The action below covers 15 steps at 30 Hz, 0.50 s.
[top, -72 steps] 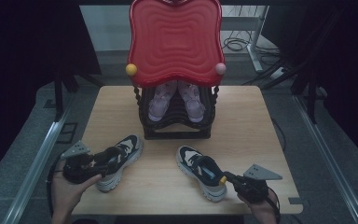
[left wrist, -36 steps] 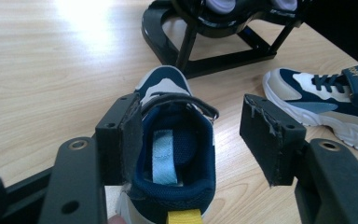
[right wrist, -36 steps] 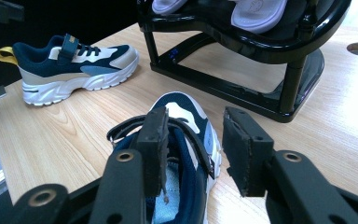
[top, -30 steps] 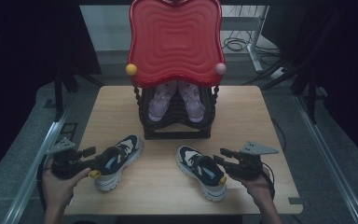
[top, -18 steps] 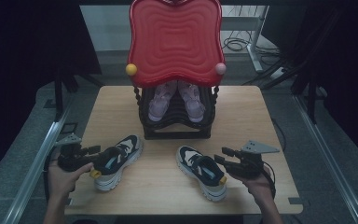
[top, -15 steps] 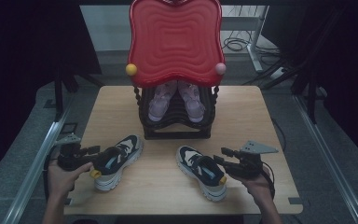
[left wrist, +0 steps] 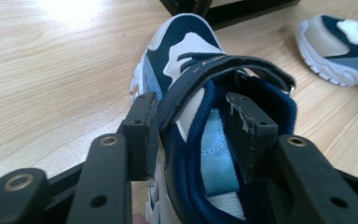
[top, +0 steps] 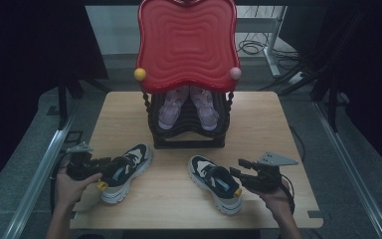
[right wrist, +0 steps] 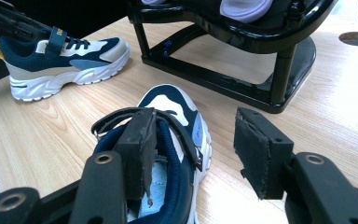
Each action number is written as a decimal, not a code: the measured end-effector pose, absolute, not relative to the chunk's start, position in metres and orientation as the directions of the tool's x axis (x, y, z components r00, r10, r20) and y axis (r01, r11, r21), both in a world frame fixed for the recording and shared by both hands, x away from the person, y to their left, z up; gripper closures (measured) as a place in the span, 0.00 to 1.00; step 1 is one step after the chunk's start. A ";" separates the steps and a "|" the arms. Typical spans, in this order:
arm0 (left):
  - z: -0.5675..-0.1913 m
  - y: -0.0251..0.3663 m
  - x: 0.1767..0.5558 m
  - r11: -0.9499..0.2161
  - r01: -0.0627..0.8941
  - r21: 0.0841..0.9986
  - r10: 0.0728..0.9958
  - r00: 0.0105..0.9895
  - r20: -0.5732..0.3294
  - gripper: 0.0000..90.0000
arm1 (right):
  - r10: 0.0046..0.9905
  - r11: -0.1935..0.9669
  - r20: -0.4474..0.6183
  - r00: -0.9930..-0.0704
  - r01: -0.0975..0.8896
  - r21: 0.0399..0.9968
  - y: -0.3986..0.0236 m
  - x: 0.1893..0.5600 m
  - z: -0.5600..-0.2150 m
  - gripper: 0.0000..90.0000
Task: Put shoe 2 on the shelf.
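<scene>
Left gripper view: shoe collar (left wrist: 177, 126) between fingers (left wrist: 142, 135).

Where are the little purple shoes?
In the high view, the purple shoes sit side by side on the black rack at the table's far middle, under the red tray.

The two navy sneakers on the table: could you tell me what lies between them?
Only bare wooden table lies between the left sneaker and right sneaker, as the high view shows.
</scene>
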<state>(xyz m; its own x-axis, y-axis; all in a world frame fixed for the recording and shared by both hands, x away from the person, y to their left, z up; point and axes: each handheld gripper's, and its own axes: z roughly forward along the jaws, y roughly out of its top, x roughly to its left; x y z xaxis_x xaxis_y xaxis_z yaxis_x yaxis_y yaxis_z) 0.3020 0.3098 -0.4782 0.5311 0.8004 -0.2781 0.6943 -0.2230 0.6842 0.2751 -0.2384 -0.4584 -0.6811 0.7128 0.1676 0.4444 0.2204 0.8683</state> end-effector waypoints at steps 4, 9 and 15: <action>-0.480 0.307 0.306 -0.244 0.706 0.665 0.814 0.522 -0.255 0.69 | 0.716 0.218 0.166 -0.678 0.443 0.869 -0.239 0.276 -0.458 0.55; -0.480 0.305 0.307 -0.259 0.714 0.650 0.817 0.521 -0.247 0.77 | 0.707 0.227 0.173 -0.685 0.453 0.862 -0.235 0.280 -0.461 0.54; -0.480 0.304 0.306 -0.265 0.712 0.650 0.823 0.519 -0.233 0.79 | 0.698 0.247 0.175 -0.694 0.463 0.851 -0.233 0.282 -0.463 0.51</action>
<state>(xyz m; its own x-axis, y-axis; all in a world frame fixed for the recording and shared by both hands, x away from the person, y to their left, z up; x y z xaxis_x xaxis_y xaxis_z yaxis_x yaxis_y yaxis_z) 0.3065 0.3042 -0.4798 0.5188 0.8226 -0.2327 0.7118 -0.2650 0.6505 0.2815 -0.2332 -0.4629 -0.6943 0.6981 0.1747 0.4626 0.2471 0.8514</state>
